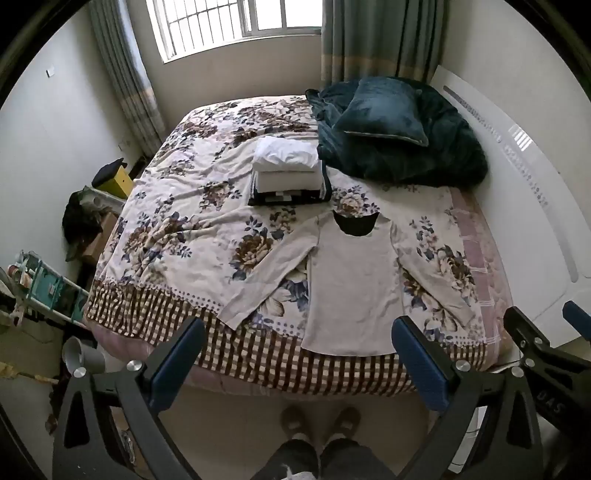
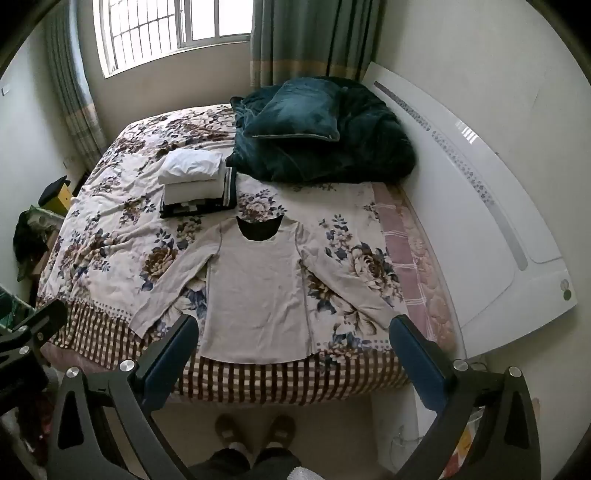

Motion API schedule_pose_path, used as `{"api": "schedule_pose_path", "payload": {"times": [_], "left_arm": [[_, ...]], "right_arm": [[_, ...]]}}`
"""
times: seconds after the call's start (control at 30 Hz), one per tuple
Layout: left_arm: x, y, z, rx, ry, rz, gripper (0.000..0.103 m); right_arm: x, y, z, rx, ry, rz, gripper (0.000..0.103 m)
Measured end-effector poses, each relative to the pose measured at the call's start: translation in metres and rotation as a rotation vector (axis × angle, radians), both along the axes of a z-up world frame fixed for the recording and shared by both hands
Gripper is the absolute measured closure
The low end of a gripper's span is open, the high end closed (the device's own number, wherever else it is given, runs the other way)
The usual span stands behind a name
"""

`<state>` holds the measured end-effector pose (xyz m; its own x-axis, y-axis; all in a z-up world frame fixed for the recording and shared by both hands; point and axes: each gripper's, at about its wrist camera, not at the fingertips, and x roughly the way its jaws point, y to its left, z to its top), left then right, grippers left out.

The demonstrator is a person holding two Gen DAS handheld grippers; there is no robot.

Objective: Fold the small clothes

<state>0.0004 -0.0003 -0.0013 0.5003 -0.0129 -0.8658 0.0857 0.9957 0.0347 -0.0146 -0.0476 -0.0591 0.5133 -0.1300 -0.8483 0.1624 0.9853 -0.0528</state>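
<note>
- Left gripper (image 1: 299, 347): fingers spread wide, nothing between them, held above the near edge of the bed (image 1: 155, 206); blue pads at lower left and lower right of the left wrist frame.
- Right gripper (image 2: 293, 341): fingers likewise spread apart and empty, at the same height over the bed's near edge; its black frame also shows at the far right edge of the left wrist view.
- Long-sleeve shirt (image 1: 354, 284) (image 2: 258, 291): pale grey-beige, lying flat and unfolded on the bed, centre to lower centre of both frames; neckline away from the camera, dark inside at the collar, hem at the near edge of the bed.
- Both sleeves spread out diagonally to each side; cuff of the sleeve at frame right lies close to a finger pad in each view, contact cannot be told.
- Stack of folded clothes (image 1: 286, 171) (image 2: 195, 181): white pieces on top of dark ones, on the bed just beyond the shirt's collar, upper centre-left.
- Dark teal blanket (image 1: 424, 155) bunched in the upper right of the bed, with a teal pillow (image 1: 384, 109) on top.
- Bed cover is floral with a brown check border at the near edge.
- White headboard (image 2: 480, 206) along the right side; window (image 1: 236, 22) with curtains at the top.
- Person's feet (image 1: 319, 421) in slippers on the floor, bottom centre.
</note>
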Motion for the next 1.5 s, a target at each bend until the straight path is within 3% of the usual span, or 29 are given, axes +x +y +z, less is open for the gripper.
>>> {"api": "schedule_pose_path", "payload": {"times": [0.73, 1.5], "left_arm": [[-0.004, 0.008, -0.001, -0.002, 0.006, 0.010, 0.000], [-0.008, -0.003, 0.008, 0.008, -0.006, 0.012, 0.000]], "right_arm": [[-0.005, 0.002, 0.004, -0.002, -0.011, -0.002, 0.000], [-0.004, 0.007, 0.031, -0.004, -0.019, 0.012, 0.000]]}}
